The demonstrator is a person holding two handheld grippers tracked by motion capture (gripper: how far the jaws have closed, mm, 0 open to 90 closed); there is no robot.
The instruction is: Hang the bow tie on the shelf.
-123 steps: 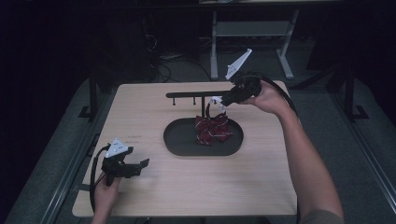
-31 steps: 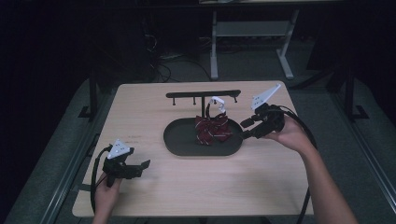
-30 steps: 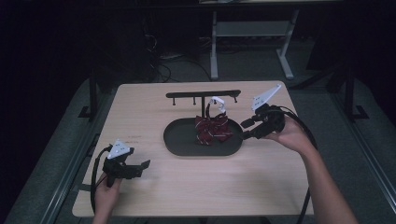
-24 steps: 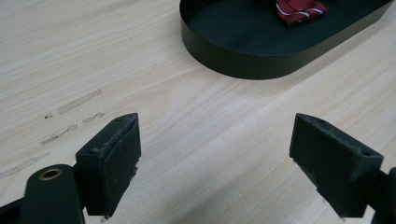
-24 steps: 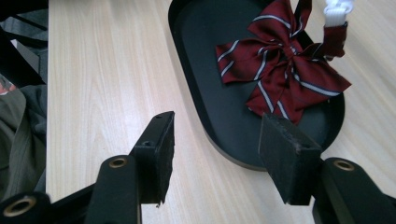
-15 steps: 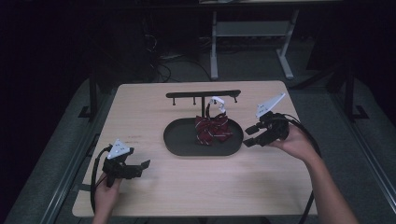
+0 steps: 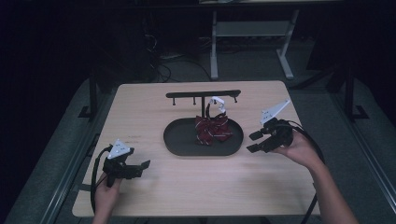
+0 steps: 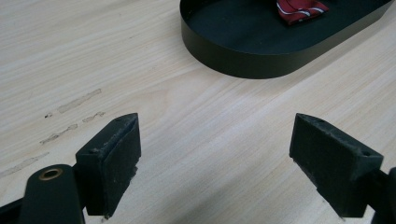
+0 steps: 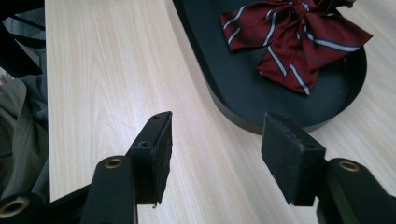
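A red striped bow tie (image 7: 212,130) is seen lying inside a black oval tray (image 7: 180,144) at the middle of the pale wooden worktop (image 7: 154,105), its white strap (image 7: 218,103) looped up to a peg of the low black rack (image 7: 203,94) that stands just beyond the tray's far edge. The strap appears to be hung there so that the bow rests in the tray beneath it. The right gripper (image 7: 254,142) is held just right of the tray, low over the worktop, its fingers (image 9: 156,154) spread wide with nothing between them; they have just been opening, and in the right gripper view they are pointed at the tray's near rim with the bow tie (image 9: 299,42) beyond. Such a stance is judged to suit a hand parked clear of the tray once the bow has been set down. The left gripper (image 7: 140,167) is kept at the near left corner of the worktop, well apart from the tray, its fingers (image 8: 112,158) likewise spread apart over bare wood and empty, seemingly idle while the work is done by the other hand. Faint scuff marks (image 8: 74,102) are noted on the wood near it
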